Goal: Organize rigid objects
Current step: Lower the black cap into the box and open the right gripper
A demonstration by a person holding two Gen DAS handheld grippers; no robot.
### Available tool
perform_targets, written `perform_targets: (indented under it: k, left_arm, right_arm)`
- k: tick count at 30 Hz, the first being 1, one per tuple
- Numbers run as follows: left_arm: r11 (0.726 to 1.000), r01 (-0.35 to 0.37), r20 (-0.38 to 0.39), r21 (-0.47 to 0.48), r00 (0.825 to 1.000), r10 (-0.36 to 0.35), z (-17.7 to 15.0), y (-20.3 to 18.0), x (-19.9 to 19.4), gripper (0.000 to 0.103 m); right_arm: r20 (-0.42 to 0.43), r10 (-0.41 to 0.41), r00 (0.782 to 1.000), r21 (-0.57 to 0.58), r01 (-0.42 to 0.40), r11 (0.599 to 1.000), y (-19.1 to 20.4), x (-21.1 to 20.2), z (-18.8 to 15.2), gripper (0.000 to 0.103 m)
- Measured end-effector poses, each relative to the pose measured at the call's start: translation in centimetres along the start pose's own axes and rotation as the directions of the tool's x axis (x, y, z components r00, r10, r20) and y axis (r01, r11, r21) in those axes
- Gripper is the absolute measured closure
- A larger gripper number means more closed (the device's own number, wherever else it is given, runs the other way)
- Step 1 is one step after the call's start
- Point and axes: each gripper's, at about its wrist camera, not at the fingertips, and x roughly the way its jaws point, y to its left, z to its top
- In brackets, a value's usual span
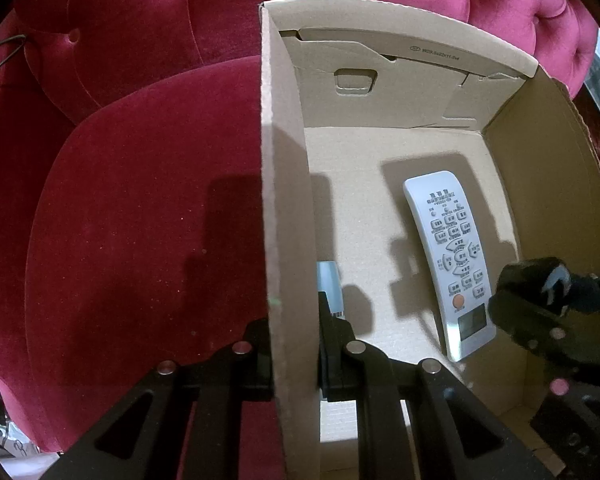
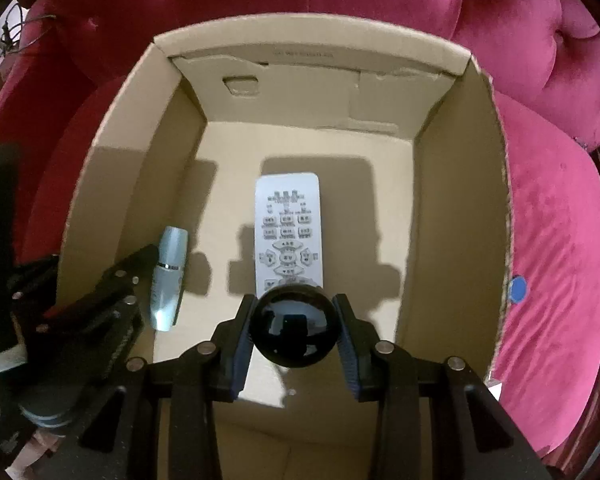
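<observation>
On the chair: a box (image 2: 460,208) sits open-topped on a red velvet chair (image 1: 140,220), its far wall against the tufted back.
Box floor: a remote (image 2: 288,228) lies flat, buttons up, lengthwise near the middle; a tube (image 2: 169,278) lies along the left wall, well apart from the remote.
Left gripper (image 1: 294,344): it straddles the box's left wall, one finger outside over the cushion, one inside just beside the tube; the fingers sit close against the cardboard, pinching it.
Right gripper (image 2: 294,330): jaws part-open and closed onto a glossy black ball (image 2: 294,326), pads touching it on both sides, held over the box's near end.
In the way: the ball hides the remote's near end in the right view; the left wall cuts the left view in half and covers most of the tube there.
Beside the box: a blue dot (image 2: 518,289) on the cushion outside the right wall.
</observation>
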Motion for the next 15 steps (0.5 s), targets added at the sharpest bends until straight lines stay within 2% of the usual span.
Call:
perform_targets:
  k: [15]
  left_arm:
    - [1.000, 0.001, 0.000, -0.001, 1.000, -0.001, 0.0, -0.1, 0.0, 0.087]
  right_arm:
    - [-0.035, 0.005, 0.999, 0.005, -0.005, 1.000, 0.0, 1.3, -0.1, 0.062]
